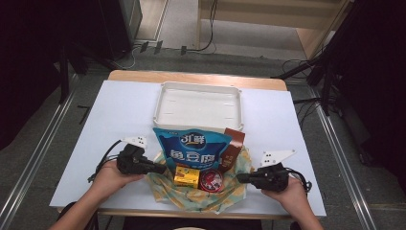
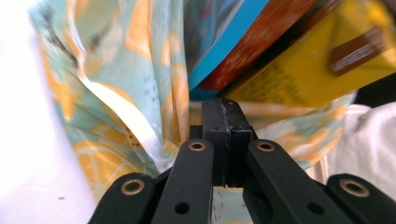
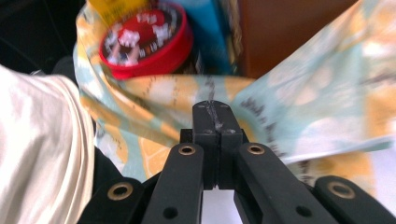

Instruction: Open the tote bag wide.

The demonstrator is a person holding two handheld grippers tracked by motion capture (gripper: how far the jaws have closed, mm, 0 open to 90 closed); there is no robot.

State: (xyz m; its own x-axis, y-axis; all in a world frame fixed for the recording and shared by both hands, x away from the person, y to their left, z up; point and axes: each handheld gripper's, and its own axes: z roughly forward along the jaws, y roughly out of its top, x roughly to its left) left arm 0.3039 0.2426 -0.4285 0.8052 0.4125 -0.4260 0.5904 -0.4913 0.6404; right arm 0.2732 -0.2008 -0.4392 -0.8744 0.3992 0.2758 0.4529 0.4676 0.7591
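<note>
A cloth (image 1: 201, 199) printed with orange slices lies at the table's front middle. On it are a blue snack bag (image 1: 191, 146), a brown box (image 1: 233, 143), a yellow box (image 1: 186, 176) and a red round tin (image 1: 211, 180). My left gripper (image 1: 162, 168) is at the cloth's left edge, and in the left gripper view it (image 2: 225, 109) is shut with folds of the cloth (image 2: 116, 93) gathered at its tip. My right gripper (image 1: 239, 178) is at the right edge. In its own view it (image 3: 213, 112) is shut on the cloth (image 3: 317, 93), just below the red tin (image 3: 144, 39).
A white tray (image 1: 198, 86) sits empty right behind the bundle. The white tabletop (image 1: 119, 110) is bare to the left and right of it. Black stands and cables crowd the floor beyond the table. The person's pale clothing (image 3: 37, 154) is close at the front edge.
</note>
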